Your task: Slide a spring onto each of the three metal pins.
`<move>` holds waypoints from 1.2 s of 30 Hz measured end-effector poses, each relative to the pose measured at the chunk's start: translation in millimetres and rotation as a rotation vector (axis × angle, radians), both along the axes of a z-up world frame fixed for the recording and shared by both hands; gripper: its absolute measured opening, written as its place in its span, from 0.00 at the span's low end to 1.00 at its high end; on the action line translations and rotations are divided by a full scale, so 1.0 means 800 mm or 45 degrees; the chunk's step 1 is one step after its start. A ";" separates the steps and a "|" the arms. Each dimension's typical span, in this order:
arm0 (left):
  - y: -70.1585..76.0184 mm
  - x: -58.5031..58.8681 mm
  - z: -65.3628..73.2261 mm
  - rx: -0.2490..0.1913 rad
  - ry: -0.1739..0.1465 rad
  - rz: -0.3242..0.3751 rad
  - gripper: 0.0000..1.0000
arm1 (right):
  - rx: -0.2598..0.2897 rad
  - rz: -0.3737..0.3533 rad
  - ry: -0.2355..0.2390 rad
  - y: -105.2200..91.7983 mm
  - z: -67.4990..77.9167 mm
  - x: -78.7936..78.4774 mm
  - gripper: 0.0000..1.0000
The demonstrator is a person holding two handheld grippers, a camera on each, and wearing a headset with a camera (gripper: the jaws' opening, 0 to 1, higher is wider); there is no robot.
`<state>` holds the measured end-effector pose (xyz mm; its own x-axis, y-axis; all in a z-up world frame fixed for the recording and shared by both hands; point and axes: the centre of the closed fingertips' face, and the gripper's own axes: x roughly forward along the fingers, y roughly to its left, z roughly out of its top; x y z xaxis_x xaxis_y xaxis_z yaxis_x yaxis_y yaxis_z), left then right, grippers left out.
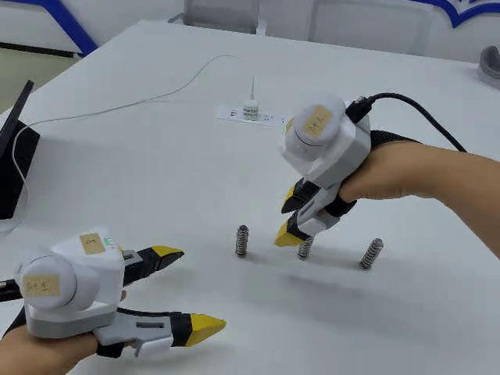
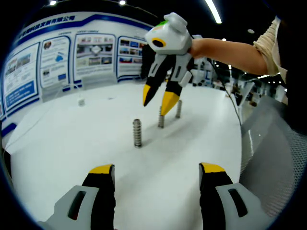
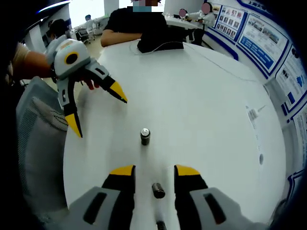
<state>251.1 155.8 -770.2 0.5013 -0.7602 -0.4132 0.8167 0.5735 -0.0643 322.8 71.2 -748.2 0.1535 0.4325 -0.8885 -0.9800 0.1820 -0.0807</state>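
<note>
Metal middle spring [image 3: 158, 190] between right gripper [image 3: 154, 169] fingers, apart | left gripper [image 2: 156, 167] fingers apart

Left gripper [image 1: 201, 287], right gripper [image 1: 283, 225]: white bodies, black fingers [image 1: 139, 266], yellow tips.

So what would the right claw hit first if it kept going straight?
Probably the middle spring, which stands between the open tips of the right claw; depth is hard to judge.

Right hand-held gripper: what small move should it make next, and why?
Probably lift the right hand-held gripper straight up: its jaws stand open astride the middle spring, which already stands upright, like the left spring and the right spring.
</note>
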 end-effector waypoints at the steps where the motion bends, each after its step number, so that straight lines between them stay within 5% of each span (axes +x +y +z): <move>1: 0.000 0.001 0.000 0.001 -0.001 0.000 0.72 | 0.004 -0.004 -0.002 -0.002 0.000 0.000 0.33; 36: -0.007 0.014 0.010 0.017 -0.022 -0.006 0.72 | 0.190 -0.197 -0.041 -0.059 0.019 0.000 0.39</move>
